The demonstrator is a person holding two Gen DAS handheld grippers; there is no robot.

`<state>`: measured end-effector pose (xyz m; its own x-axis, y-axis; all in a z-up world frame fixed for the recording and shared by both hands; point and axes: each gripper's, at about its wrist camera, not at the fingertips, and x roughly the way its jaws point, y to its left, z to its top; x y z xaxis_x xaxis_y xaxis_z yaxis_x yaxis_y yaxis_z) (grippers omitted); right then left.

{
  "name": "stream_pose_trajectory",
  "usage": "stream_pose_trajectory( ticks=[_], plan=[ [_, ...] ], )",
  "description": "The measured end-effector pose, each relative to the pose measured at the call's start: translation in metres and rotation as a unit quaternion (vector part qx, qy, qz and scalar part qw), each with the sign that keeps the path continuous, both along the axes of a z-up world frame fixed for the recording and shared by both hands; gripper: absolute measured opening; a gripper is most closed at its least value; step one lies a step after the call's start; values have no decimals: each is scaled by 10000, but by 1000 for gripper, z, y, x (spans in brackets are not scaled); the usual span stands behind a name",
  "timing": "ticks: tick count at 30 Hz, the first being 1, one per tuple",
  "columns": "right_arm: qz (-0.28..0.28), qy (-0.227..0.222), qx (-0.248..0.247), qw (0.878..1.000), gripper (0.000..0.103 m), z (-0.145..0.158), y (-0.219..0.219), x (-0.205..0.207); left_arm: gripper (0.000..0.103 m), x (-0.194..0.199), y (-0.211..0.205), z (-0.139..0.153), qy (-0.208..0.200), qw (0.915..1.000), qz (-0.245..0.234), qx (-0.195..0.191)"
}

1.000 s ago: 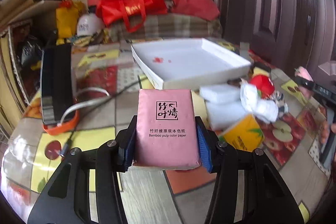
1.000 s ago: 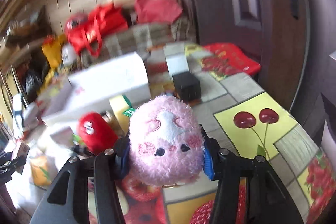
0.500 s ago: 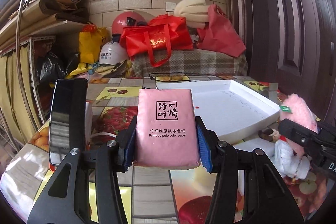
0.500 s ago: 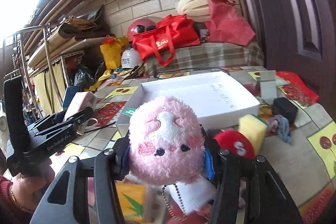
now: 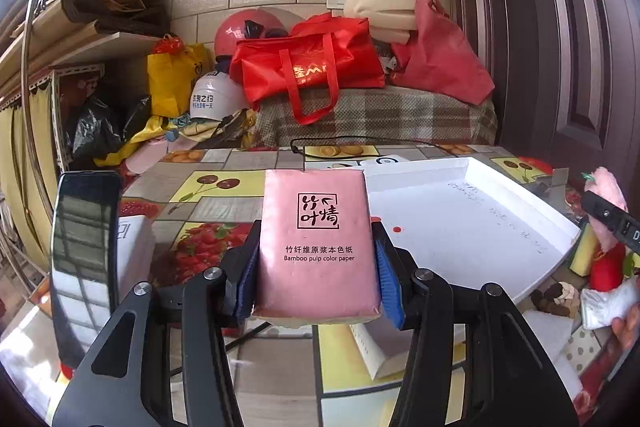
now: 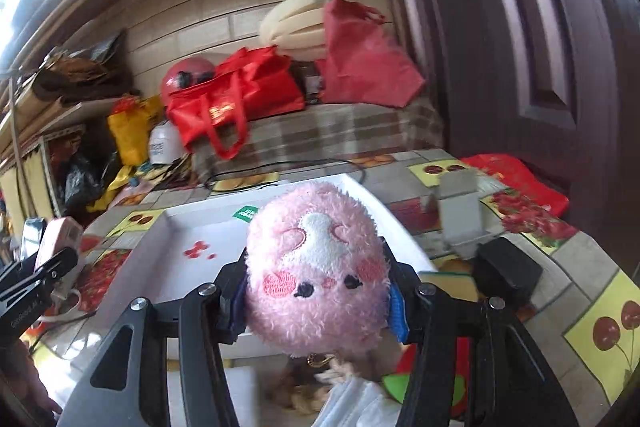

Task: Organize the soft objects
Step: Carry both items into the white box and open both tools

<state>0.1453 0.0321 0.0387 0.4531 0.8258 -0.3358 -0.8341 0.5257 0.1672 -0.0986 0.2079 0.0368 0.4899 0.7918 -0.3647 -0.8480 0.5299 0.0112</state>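
Observation:
My left gripper (image 5: 316, 279) is shut on a pink tissue pack (image 5: 316, 243) and holds it above the table, left of the white tray (image 5: 472, 227). My right gripper (image 6: 318, 295) is shut on a pink plush toy (image 6: 316, 267) and holds it over the near edge of the white tray (image 6: 188, 227). The plush (image 5: 608, 187) and right gripper show at the far right in the left wrist view. The left gripper with the tissue pack (image 6: 56, 243) shows at the far left in the right wrist view.
A phone (image 5: 84, 251) stands at the left. A yellow sponge (image 5: 582, 247), a red soft toy (image 5: 604, 271) and white tissue (image 5: 608, 301) lie right of the tray. A grey box (image 6: 460, 211) and black box (image 6: 508, 275) sit at the right. Red bags (image 5: 308, 67) lie behind.
Both grippers have risen and tilted up from the table. The right gripper has carried the plush toward the tray's near edge. The left still holds the tissue pack beside the tray.

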Motion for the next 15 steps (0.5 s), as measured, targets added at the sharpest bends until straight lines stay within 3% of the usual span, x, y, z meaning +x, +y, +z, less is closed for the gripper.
stream_pose_trajectory(
  ticks=[2, 8, 15],
  plan=[
    [8, 209, -18, 9998, 54, -2, -1, 8, 50, 18, 6, -1, 139, 9998, -98, -39],
    [684, -466, -469, 9955, 54, 1, 46, -42, 50, 59, 20, -4, 610, 9981, -116, -49],
    [401, -250, -864, 9951, 58, -5, 100, -29, 53, 68, 37, -8, 760, 9966, 37, -305]
  ],
)
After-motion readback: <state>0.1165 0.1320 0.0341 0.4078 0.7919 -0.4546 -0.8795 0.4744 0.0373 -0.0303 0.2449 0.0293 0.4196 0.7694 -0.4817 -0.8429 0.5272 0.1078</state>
